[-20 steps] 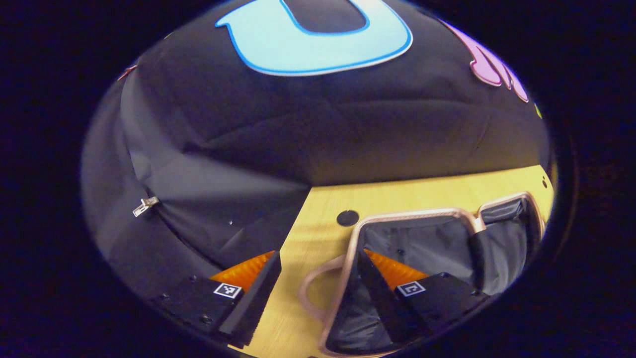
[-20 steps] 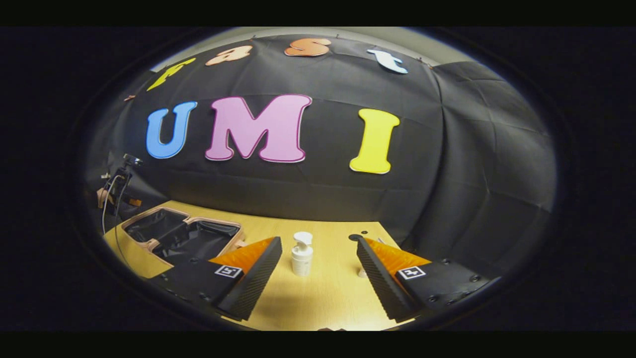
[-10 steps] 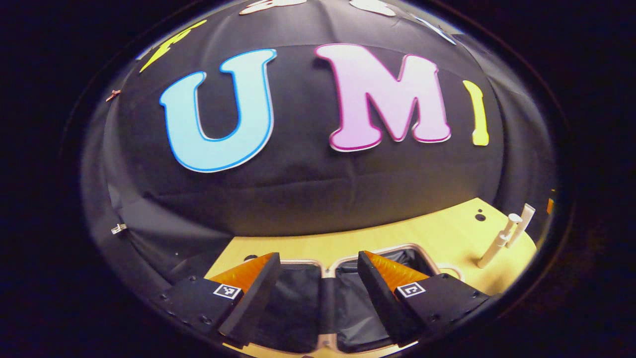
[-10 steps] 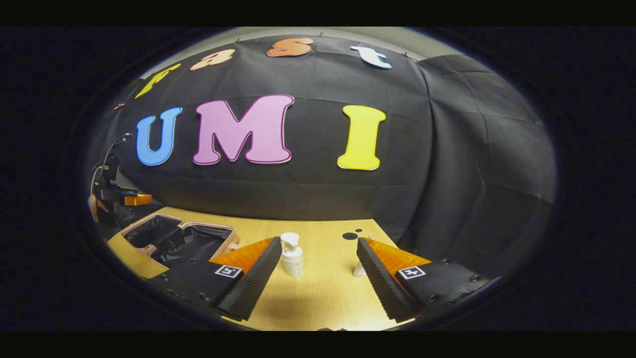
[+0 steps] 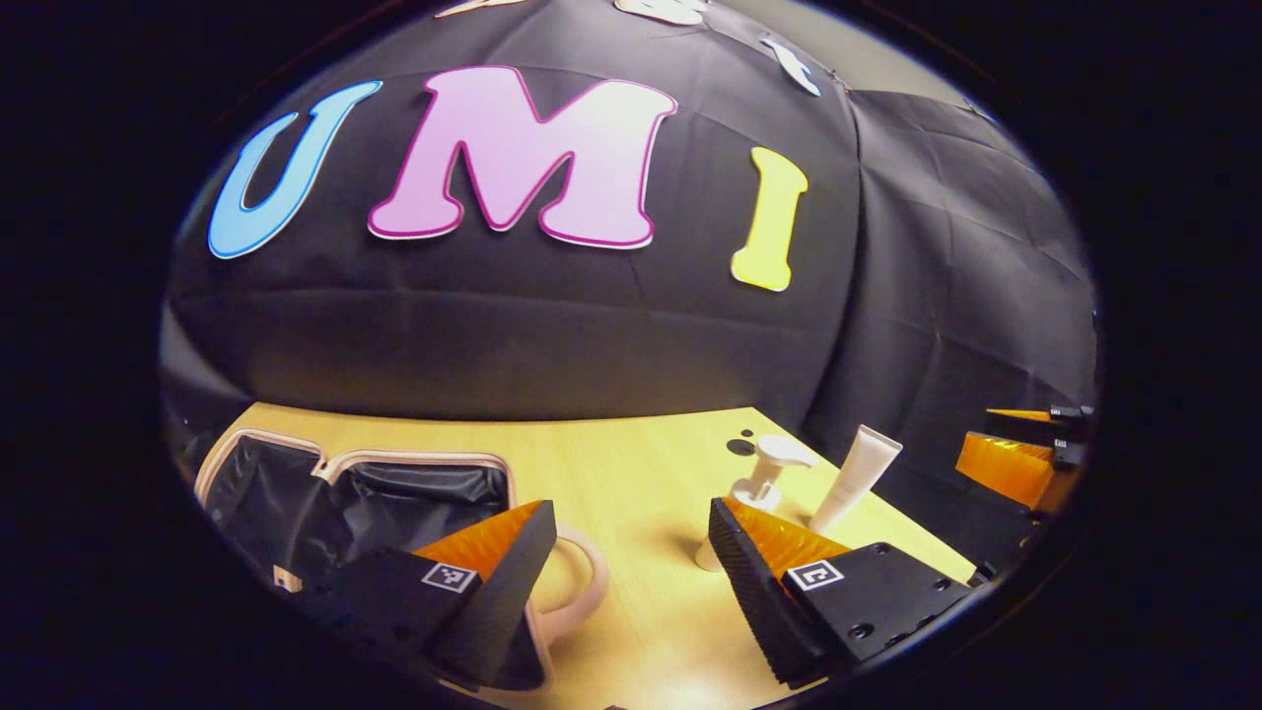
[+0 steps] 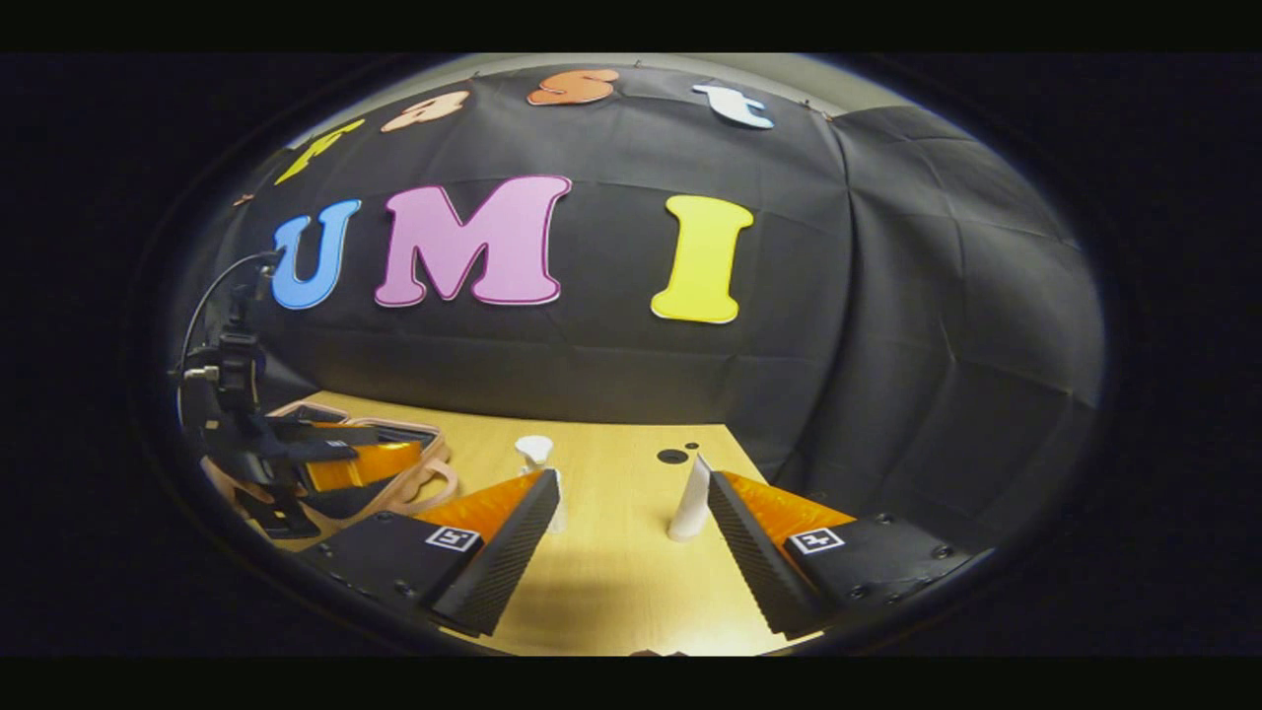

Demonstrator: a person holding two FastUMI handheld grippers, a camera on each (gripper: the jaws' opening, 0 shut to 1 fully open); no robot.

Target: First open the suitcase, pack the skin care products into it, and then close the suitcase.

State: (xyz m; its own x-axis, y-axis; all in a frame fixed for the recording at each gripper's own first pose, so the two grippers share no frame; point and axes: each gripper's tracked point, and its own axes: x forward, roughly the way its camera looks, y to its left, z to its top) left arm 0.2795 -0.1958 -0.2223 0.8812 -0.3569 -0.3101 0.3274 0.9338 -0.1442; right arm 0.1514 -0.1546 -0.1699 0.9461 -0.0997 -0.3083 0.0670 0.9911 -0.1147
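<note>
- Both my tools, left (image 5: pixel 626 552) and right (image 6: pixel 626 537), gape empty.
- Case (image 5: pixel 296 493) open, left on table (image 5: pixel 631 473).
- Pump (image 5: pixel 759 483) and tube (image 5: pixel 853 473) upright, right; light, slick, tippy. I'd pinch mid-body.

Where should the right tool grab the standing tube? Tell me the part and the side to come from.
Grip the tube around its middle body, coming in level from the front with the open right tool. It stands upright on the table, slim and tapered, with open space on both sides; the pump bottle stands apart to its left.
</note>
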